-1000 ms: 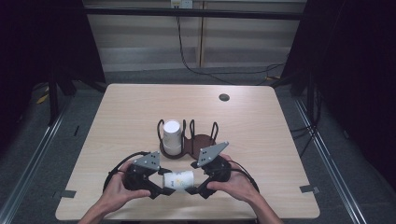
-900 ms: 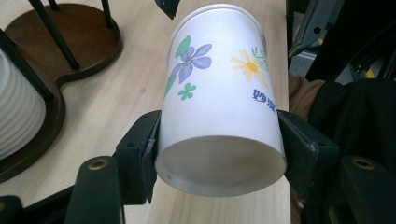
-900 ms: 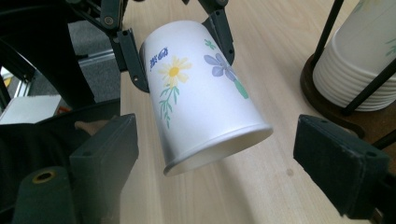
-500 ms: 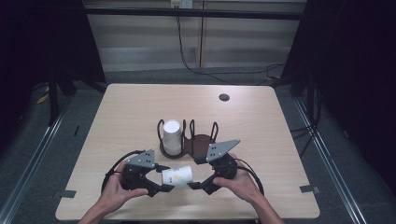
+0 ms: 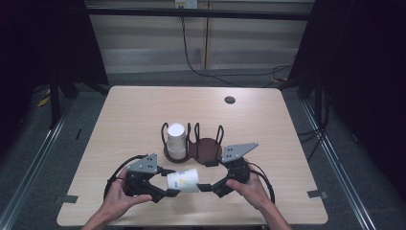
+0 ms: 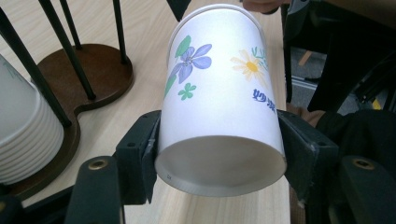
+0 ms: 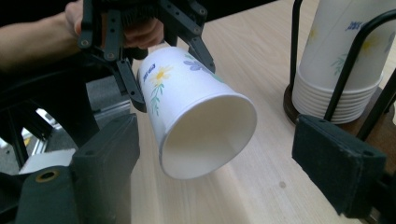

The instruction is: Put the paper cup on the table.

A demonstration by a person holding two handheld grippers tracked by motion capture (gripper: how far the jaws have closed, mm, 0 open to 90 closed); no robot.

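A flowered white paper cup (image 5: pixel 184 180) lies on its side above the table's front, between my two grippers. My left gripper (image 5: pixel 168 182) is shut on the cup's base end; in the left gripper view the cup (image 6: pixel 219 107) sits squeezed between both pads, its closed bottom towards the camera. My right gripper (image 5: pixel 206 175) stands open just right of the cup's mouth. In the right gripper view the cup (image 7: pixel 196 121) hangs ahead of the wide-apart jaws without touching them. A stack of upside-down cups (image 5: pixel 175 140) fills the left bay of a dark wire holder (image 5: pixel 207 149).
The holder's right bay is bare brown base (image 6: pixel 88 70). A small dark round hole (image 5: pixel 230 99) sits near the table's far right. The table's front edge (image 5: pixel 191 224) runs close below both hands. Black cables loop behind each gripper.
My right gripper has drawn back to the right and opened, away from the cup's mouth. The left gripper keeps the cup and has shifted slightly left.
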